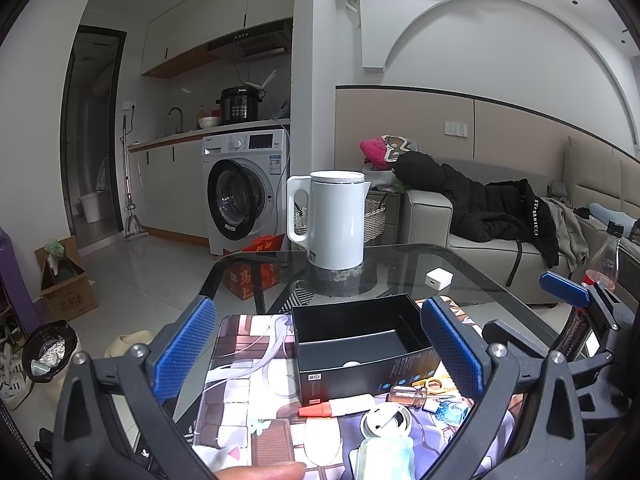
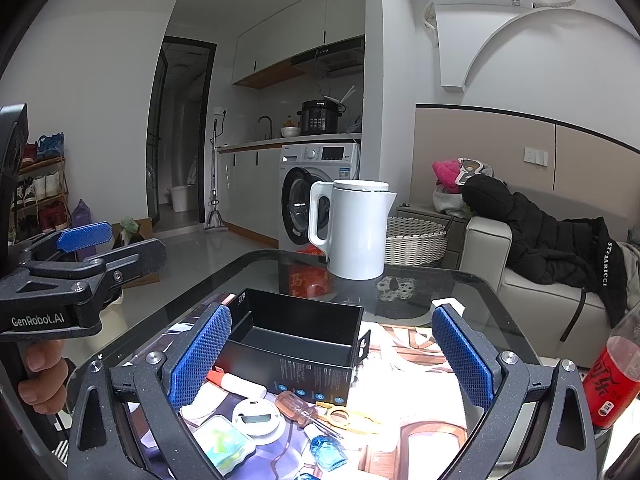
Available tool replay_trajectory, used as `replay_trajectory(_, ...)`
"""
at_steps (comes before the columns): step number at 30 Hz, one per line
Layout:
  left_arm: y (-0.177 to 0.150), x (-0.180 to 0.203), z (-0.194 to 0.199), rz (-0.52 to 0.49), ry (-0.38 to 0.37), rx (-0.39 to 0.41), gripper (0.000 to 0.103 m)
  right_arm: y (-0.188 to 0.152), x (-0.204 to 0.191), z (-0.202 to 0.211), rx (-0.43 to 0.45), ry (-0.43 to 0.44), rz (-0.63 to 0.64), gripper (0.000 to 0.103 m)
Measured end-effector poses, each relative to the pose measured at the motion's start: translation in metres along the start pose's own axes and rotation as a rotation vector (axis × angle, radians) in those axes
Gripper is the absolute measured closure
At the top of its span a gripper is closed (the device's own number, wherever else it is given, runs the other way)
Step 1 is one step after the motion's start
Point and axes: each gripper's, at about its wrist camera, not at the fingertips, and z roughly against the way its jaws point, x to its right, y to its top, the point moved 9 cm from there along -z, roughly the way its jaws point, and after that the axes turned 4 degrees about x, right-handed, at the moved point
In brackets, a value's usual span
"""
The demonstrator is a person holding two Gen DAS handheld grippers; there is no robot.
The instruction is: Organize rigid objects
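An open black box (image 1: pixel 356 344) (image 2: pixel 296 340) stands on a printed mat (image 1: pixel 240 396) on the glass table. In front of it lie a white tube with an orange cap (image 1: pixel 336 405) (image 2: pixel 236 383), a round white device (image 1: pixel 386 421) (image 2: pixel 256 416), a screwdriver (image 2: pixel 298 404), yellow scissors (image 2: pixel 348 416), a blue bottle (image 2: pixel 328 451) and a pale green case (image 2: pixel 224 444). My left gripper (image 1: pixel 316 352) is open above these, empty. My right gripper (image 2: pixel 332 356) is open, empty, over the same items. The left gripper also shows in the right wrist view (image 2: pixel 80 252).
A white kettle (image 1: pixel 332 220) (image 2: pixel 356 228) stands at the table's far side. A white charger cube (image 1: pixel 439 279) lies right of it. A red drink bottle (image 2: pixel 616 376) stands at the right edge. A sofa with clothes is to the right, a washing machine behind.
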Motion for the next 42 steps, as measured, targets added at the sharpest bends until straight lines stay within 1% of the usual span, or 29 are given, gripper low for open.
replay_trajectory(10, 0.002, 0.003, 0.000, -0.002, -0.019, -0.014, 0.000, 0.000, 0.000, 0.000, 0.004, -0.009, 0.004, 0.001)
replay_trajectory(14, 0.005, -0.002, -0.001, 0.009, -0.023, -0.020, 0.000, 0.000, 0.001, 0.000, 0.007, -0.014, 0.004, 0.001)
replay_trajectory(19, -0.001, -0.002, -0.007, -0.001, -0.024, -0.059, 0.000, 0.005, 0.004, -0.002, 0.005, -0.027, 0.001, 0.001)
replay_trajectory(21, -0.006, 0.000, -0.013, -0.012, -0.031, -0.096, 0.000, 0.006, 0.006, -0.007, -0.018, -0.020, -0.006, 0.001)
replay_trajectory(22, -0.009, 0.001, -0.016, -0.016, -0.034, -0.118, 0.000, 0.005, 0.007, -0.011, -0.041, -0.024, 0.001, 0.001)
replay_trajectory(23, -0.013, 0.001, -0.020, -0.020, -0.034, -0.140, 0.000, 0.001, 0.007, -0.019, -0.089, -0.016, 0.016, 0.001)
replay_trajectory(24, -0.019, 0.002, -0.025, -0.027, -0.030, -0.177, 0.000, -0.002, 0.007, -0.022, -0.113, -0.010, 0.019, 0.001)
replay_trajectory(25, -0.025, 0.003, -0.029, -0.030, -0.030, -0.209, 0.000, -0.009, 0.009, -0.030, -0.173, -0.001, 0.013, 0.001)
replay_trajectory(27, -0.040, 0.002, -0.038, -0.029, -0.032, -0.293, 0.000, -0.022, 0.012, -0.041, -0.264, 0.019, 0.000, 0.001)
replay_trajectory(29, -0.060, 0.005, -0.049, -0.031, -0.040, -0.401, 0.001, -0.043, 0.016, -0.051, -0.384, 0.045, -0.043, 0.001)
replay_trajectory(30, -0.074, 0.007, -0.056, -0.029, -0.053, -0.468, 0.002, -0.052, 0.017, -0.054, -0.432, 0.054, -0.053, 0.001)
replay_trajectory(32, -0.092, 0.013, -0.060, -0.032, -0.074, -0.553, 0.003, -0.073, 0.016, -0.061, -0.523, 0.071, -0.046, 0.001)
replay_trajectory(33, -0.102, 0.018, -0.061, -0.035, -0.093, -0.594, 0.009, -0.085, 0.014, -0.065, -0.564, 0.079, -0.023, 0.005)
replay_trajectory(35, -0.119, 0.030, -0.060, -0.070, -0.130, -0.658, 0.010, -0.099, 0.011, -0.068, -0.622, 0.095, 0.016, 0.016)
replay_trajectory(36, -0.124, 0.035, -0.059, -0.088, -0.145, -0.677, 0.011, -0.108, 0.009, -0.070, -0.657, 0.099, 0.042, 0.025)
replay_trajectory(39, -0.135, 0.051, -0.052, -0.127, -0.189, -0.726, 0.017, -0.128, 0.004, -0.072, -0.708, 0.114, 0.084, 0.032)
replay_trajectory(40, -0.136, 0.054, -0.052, -0.143, -0.196, -0.740, 0.017, -0.135, 0.003, -0.072, -0.726, 0.122, 0.091, 0.036)
replay_trajectory(42, -0.144, 0.062, -0.048, -0.180, -0.206, -0.768, 0.017, -0.148, 0.000, -0.073, -0.761, 0.128, 0.107, 0.040)
